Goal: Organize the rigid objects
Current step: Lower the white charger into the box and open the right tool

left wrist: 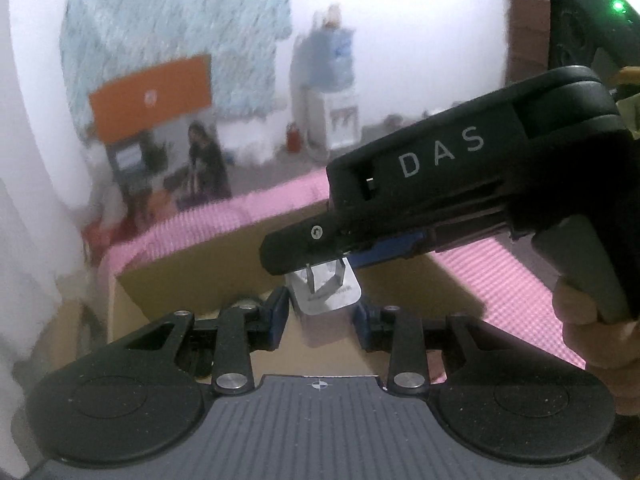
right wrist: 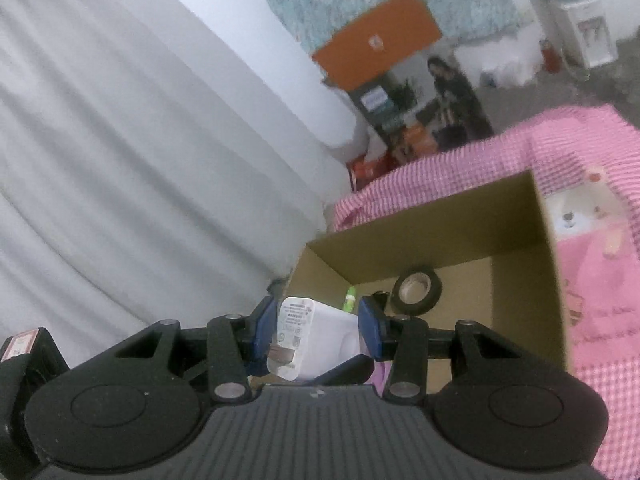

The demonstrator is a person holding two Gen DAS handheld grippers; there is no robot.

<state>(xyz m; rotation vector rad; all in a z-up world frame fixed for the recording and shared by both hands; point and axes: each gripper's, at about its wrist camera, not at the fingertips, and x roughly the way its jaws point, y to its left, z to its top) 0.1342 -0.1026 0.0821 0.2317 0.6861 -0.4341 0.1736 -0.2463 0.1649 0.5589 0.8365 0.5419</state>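
A pale curtain (right wrist: 120, 140) filled the whole left of the right wrist view, hanging in soft folds, and beyond it stood an orange-topped box (right wrist: 380, 40) with a printed picture on its side. The pink checked cloth (right wrist: 592, 320) covered the surface under everything, with a cartoon figure printed on it at the right. On that cloth sat the open cardboard box (right wrist: 548, 264), its brown walls standing up and its top wide open. Down on the box floor lay a roll of black tape (right wrist: 417, 290), flat against the far wall, and just beside it a small green and white item (right wrist: 351, 299) too small to identify. Now the tools: the right tool (left wrist: 320, 264) reached in from the right of the left wrist view, a person's hand (left wrist: 592, 320) wrapped around its grip, and it was pinching a white plug adapter (right wrist: 316, 340) between its blue pads, held above the near edge of the box. The left tool (left wrist: 322, 312) sat right under it, and its blue pads looked pressed against the same adapter from the sides, so both tools appeared to have it at once. The adapter's two metal prongs (left wrist: 324, 276) pointed up toward the right tool's nose. It was in the air over the box, not resting inside it.
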